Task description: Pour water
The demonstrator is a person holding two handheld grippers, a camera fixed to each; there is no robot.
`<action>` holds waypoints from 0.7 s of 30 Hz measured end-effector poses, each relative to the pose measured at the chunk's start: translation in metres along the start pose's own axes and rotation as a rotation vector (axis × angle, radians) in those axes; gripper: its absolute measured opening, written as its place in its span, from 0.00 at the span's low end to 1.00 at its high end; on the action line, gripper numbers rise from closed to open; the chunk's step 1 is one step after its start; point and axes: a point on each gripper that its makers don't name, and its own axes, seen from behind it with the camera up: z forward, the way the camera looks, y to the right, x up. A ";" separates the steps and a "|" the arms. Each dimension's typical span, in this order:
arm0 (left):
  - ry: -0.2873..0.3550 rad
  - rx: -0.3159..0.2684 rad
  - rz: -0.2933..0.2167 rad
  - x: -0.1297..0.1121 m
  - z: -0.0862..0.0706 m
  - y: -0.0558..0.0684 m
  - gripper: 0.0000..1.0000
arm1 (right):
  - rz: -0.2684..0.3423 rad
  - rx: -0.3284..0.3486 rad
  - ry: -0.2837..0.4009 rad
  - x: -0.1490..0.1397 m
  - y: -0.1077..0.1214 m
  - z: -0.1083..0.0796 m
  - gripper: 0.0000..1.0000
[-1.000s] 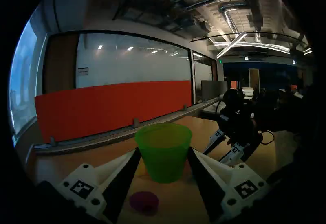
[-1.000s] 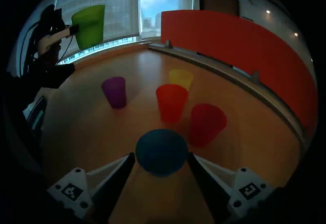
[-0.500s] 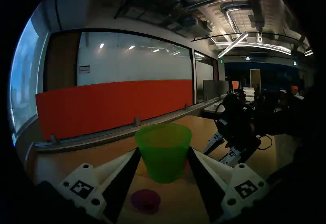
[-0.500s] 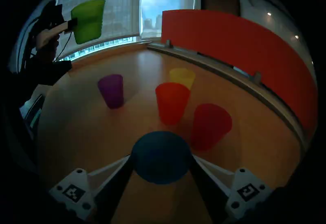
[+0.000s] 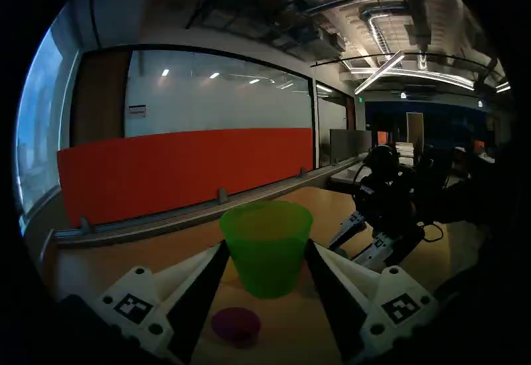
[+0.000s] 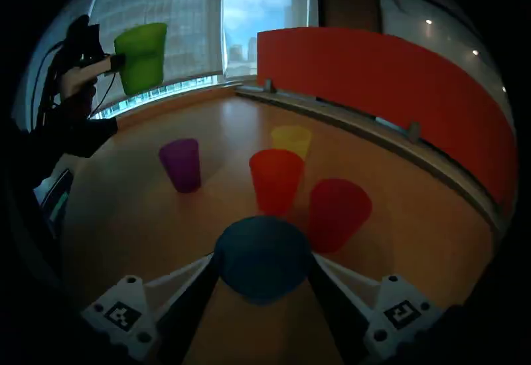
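Note:
In the left gripper view my left gripper [image 5: 267, 251] is shut on a green cup [image 5: 267, 232], held upright in the air above the wooden table [image 5: 133, 259]. A purple cup [image 5: 235, 325] stands on the table below it. In the right gripper view my right gripper [image 6: 263, 265] is shut on a blue cup [image 6: 263, 252], just over the table [image 6: 411, 232]. Beyond the blue cup stand a red cup [image 6: 337, 212], an orange cup [image 6: 275, 179], a yellow cup [image 6: 291, 141] and the purple cup [image 6: 180, 164]. The green cup [image 6: 141, 56] hangs high at the far left.
An orange partition [image 6: 398, 79] with a rail runs along the table's far side. Windows [image 6: 166, 13] are behind the left hand. A person's dark sleeve [image 5: 458, 206] holds the right gripper [image 5: 364, 237] at the table's right. A dark device [image 6: 56, 196] lies at the table's left edge.
The right gripper's fingers have come in against the blue cup, which now sits a little higher in the view. The left gripper keeps the green cup almost still.

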 end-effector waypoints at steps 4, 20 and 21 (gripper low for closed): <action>0.005 -0.002 -0.005 0.001 0.000 0.000 0.83 | 0.016 -0.002 0.045 0.017 0.001 -0.008 0.91; 0.007 -0.013 -0.011 -0.001 0.002 0.004 0.83 | -0.008 -0.018 0.232 0.097 0.000 -0.047 0.91; 0.007 -0.014 -0.011 -0.001 0.002 0.004 0.83 | -0.009 -0.018 0.244 0.101 0.000 -0.050 0.91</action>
